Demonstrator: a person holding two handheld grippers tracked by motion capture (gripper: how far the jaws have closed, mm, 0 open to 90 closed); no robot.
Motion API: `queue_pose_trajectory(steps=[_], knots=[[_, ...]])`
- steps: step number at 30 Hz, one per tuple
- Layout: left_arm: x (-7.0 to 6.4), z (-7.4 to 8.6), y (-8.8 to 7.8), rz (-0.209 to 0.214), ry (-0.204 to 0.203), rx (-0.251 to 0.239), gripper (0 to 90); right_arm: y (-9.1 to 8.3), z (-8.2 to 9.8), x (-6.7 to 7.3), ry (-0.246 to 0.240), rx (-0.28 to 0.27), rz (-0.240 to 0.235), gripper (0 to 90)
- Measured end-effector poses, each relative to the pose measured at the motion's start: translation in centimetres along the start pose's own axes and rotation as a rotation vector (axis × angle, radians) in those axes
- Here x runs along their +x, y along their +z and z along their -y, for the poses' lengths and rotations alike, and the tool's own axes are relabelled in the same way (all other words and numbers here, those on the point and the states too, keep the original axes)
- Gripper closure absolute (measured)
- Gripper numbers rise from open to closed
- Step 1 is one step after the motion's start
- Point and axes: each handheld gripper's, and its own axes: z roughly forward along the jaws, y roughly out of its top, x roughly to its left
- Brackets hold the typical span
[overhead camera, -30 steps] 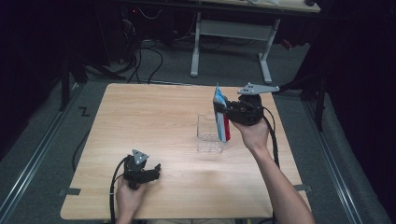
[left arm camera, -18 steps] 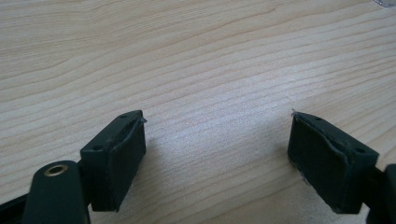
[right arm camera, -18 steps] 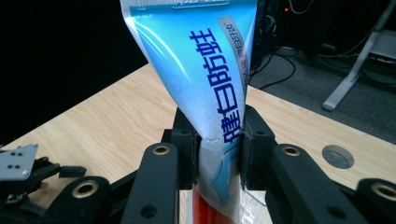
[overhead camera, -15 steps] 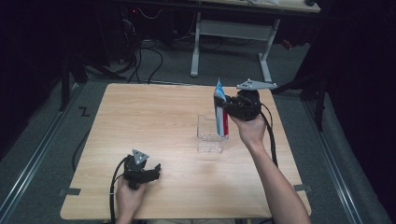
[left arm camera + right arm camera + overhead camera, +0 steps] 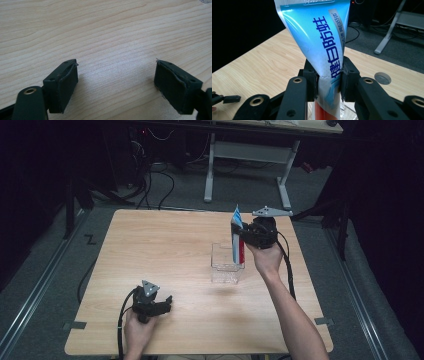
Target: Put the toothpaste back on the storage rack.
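Low and left of centre in the high view, the left gripper (image 5: 150, 302) rests on the wooden table (image 5: 150, 250) in the person's hand, jaws spread wide with bare wood between them. Right of centre stands a clear plastic box (image 5: 226, 266). Directly above it the toothpaste tube (image 5: 237, 237) hangs upright, its red lower end inside the box. At the right, the right gripper (image 5: 245, 236) has its pads (image 5: 345, 75) clamped on the tube's blue middle.
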Motion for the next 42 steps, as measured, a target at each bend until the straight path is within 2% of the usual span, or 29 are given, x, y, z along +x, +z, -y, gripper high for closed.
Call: queue_pose_trajectory(steps=[9,13,19,25,32,42], knots=[[0.0,0.0,0.0,0.0,0.001,0.0,19.5,0.7,0.6,-0.2,-0.01,0.013,0.007,71.0],[0.0,0.0,0.0,0.0,0.0,0.0,19.5,1.0,0.8,0.0,-0.039,0.03,0.024,70.6],[0.0,0.0,0.0,0.0,0.001,0.001,19.5,1.4,1.2,0.0,-0.053,0.045,0.03,70.4],[0.0,0.0,0.0,0.0,0.001,0.001,19.5,1.8,1.8,-0.3,-0.031,0.062,0.025,70.3],[0.0,0.0,0.0,0.0,0.001,0.001,19.5,2.2,2.1,-0.3,-0.045,0.083,0.025,70.1],[0.0,0.0,0.0,0.0,0.001,0.001,19.5,2.8,3.3,-0.7,-0.014,0.1,0.034,70.0]])
